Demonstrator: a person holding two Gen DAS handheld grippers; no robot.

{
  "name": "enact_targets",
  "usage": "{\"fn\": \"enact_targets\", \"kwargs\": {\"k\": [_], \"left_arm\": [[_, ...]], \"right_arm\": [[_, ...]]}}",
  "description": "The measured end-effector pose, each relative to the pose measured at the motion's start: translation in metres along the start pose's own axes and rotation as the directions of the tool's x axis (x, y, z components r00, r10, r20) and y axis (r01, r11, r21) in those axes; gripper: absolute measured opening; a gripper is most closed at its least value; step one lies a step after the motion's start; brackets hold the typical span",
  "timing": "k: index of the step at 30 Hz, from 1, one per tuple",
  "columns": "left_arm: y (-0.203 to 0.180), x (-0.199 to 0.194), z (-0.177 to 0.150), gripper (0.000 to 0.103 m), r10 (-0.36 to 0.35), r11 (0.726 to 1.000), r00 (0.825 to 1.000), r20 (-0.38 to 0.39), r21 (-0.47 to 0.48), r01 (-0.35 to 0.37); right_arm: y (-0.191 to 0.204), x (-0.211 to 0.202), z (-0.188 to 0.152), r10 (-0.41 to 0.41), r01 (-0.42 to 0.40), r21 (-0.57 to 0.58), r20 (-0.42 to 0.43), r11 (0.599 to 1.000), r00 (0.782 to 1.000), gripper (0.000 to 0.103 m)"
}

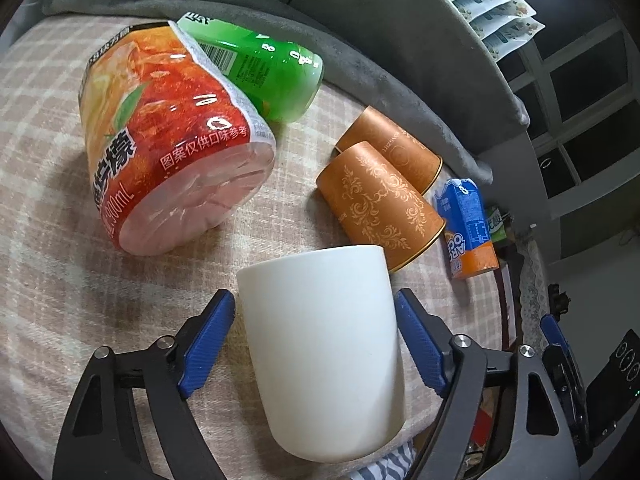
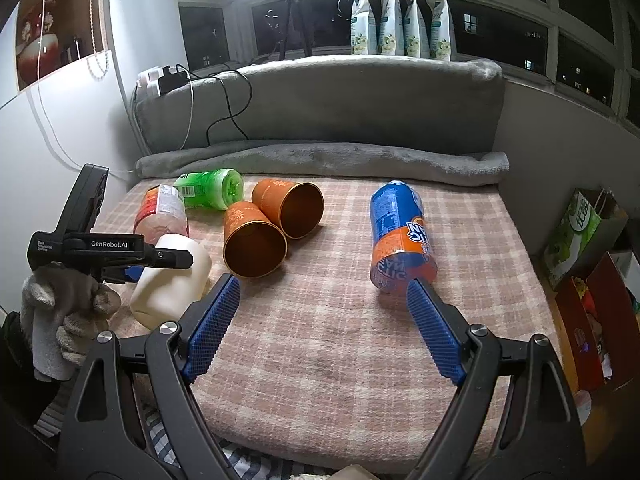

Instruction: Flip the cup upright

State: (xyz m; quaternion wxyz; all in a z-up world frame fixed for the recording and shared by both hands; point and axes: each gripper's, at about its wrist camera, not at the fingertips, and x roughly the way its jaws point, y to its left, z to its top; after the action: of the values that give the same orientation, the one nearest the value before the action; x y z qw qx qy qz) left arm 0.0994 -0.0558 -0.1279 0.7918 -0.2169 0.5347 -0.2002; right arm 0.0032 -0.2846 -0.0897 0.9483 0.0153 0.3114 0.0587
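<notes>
A plain white cup (image 1: 324,352) lies on its side on the checked blanket, near the front left edge. It also shows in the right wrist view (image 2: 172,284). My left gripper (image 1: 316,300) is open with one blue finger on each side of the cup, left finger close to its wall, right finger a little apart. In the right wrist view the left gripper's black body (image 2: 100,248) sits over the cup. My right gripper (image 2: 324,284) is open and empty above the middle of the blanket.
Two orange paper cups (image 2: 256,240) (image 2: 298,208) lie on their sides. A red-labelled bottle (image 1: 160,140), a green bottle (image 1: 264,72) and a blue-orange bottle (image 2: 400,236) lie on the checked blanket (image 2: 340,340). A grey rolled blanket (image 2: 320,160) lines the back.
</notes>
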Motion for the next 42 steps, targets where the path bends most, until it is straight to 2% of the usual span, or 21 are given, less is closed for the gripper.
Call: {"fn": "enact_targets", "kwargs": {"k": [15, 22, 29, 42], "left_arm": [[-0.012, -0.009, -0.005, 0.077, 0.028, 0.997, 0.998, 0.049, 0.068, -0.032], [-0.028, -0.023, -0.009, 0.076, 0.045, 0.988, 0.992, 0.118, 0.142, -0.061], [-0.051, -0.030, -0.016, 0.076, 0.096, 0.957, 0.972, 0.216, 0.249, -0.150], [-0.080, -0.022, -0.038, 0.076, 0.158, 0.888, 0.938, 0.310, 0.371, -0.272]], "right_arm": [[-0.005, -0.001, -0.001, -0.016, 0.016, 0.024, 0.007, 1.000, 1.000, 0.088], [-0.006, 0.000, -0.002, -0.019, 0.019, 0.030, 0.007, 0.999, 1.000, 0.088], [-0.006, 0.001, -0.003, -0.017, 0.017, 0.033, 0.004, 0.999, 1.000, 0.088], [-0.009, 0.000, -0.003, -0.025, 0.024, 0.046, 0.005, 0.999, 1.000, 0.088]]}}
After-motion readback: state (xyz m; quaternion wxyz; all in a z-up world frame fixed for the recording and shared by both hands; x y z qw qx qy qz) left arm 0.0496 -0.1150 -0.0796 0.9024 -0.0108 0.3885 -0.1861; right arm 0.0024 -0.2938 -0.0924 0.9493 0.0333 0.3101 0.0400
